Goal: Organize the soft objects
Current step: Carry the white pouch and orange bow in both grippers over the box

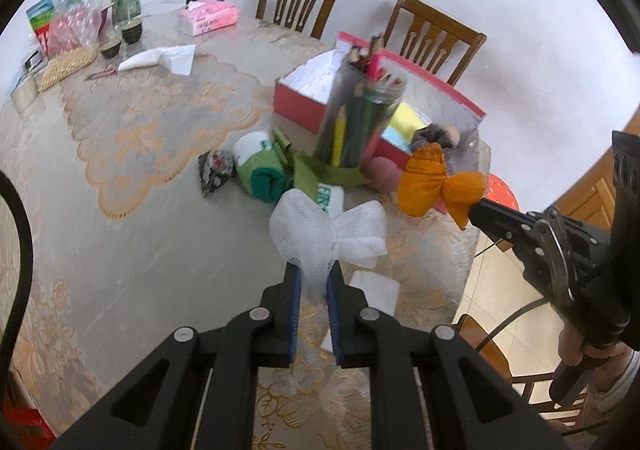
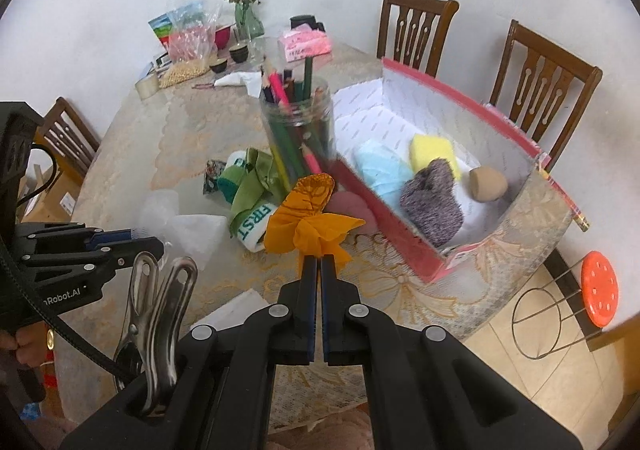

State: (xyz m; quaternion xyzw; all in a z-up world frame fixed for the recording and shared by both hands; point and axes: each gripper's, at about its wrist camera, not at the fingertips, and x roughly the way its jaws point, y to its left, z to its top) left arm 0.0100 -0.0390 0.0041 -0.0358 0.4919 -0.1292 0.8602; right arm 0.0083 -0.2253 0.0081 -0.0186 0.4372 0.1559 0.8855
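My left gripper (image 1: 313,270) is shut on a white mesh bow (image 1: 320,230), held above the table; both also show in the right wrist view, the gripper (image 2: 158,246) at the left and the blurred bow (image 2: 180,222). My right gripper (image 2: 318,260) is shut on an orange fabric bow (image 2: 310,216), lifted near the red box (image 2: 380,206); in the left wrist view the bow (image 1: 436,182) hangs from that gripper (image 1: 474,210). The box holds a blue sponge (image 2: 380,168), a yellow sponge (image 2: 434,150), a grey fuzzy piece (image 2: 434,196) and a tan puff (image 2: 488,182).
A clear jar of coloured pencils (image 2: 298,122) stands by the box. Green-white socks (image 2: 250,194), a pink puff (image 2: 352,208) and a patterned pouch (image 1: 214,170) lie on the table. Bags, cups and a pink tissue box (image 1: 208,18) sit far back. Chairs (image 2: 416,30) and an orange stool (image 2: 598,286) surround it.
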